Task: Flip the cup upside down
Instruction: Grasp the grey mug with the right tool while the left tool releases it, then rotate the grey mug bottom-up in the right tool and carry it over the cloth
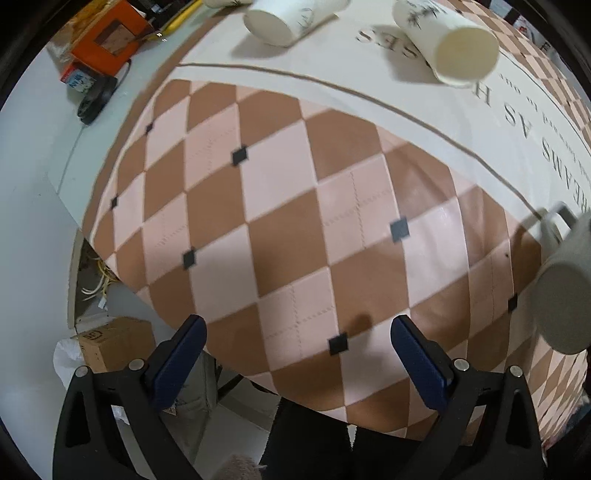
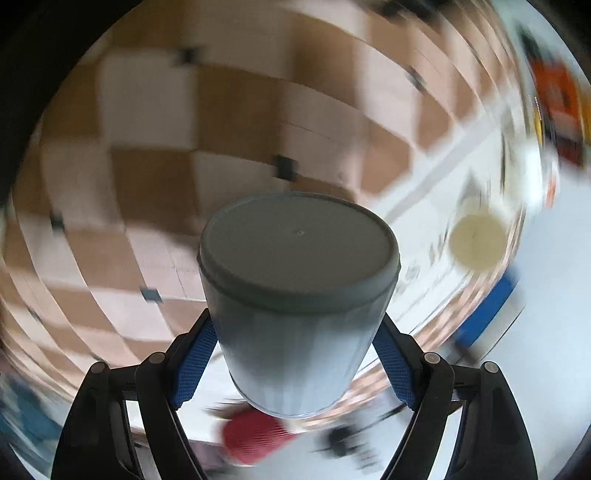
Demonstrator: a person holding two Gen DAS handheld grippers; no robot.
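Two blue-padded fingers of the right gripper (image 2: 295, 354) press on the ribbed side wall of a pale grey cup with a handle (image 2: 295, 295), one finger on each side, so the cup is clamped in the air above the checkered brown and pink tablecloth (image 2: 147, 140). In the right wrist view the flat closed base of the cup faces away from the camera and a little upward, and its long axis runs forward along the fingers. The background in this view is strongly blurred, so I cannot tell the exact tilt against the table.

In the left wrist view the same cup (image 1: 565, 291) appears at the right edge, with the base toward the camera and the handle behind it. The left gripper (image 1: 297, 354) hangs over the tablecloth (image 1: 258, 206) with its jaws wide apart and nothing between them. Farther back, two white paper cups (image 1: 291, 18) lie on their sides.
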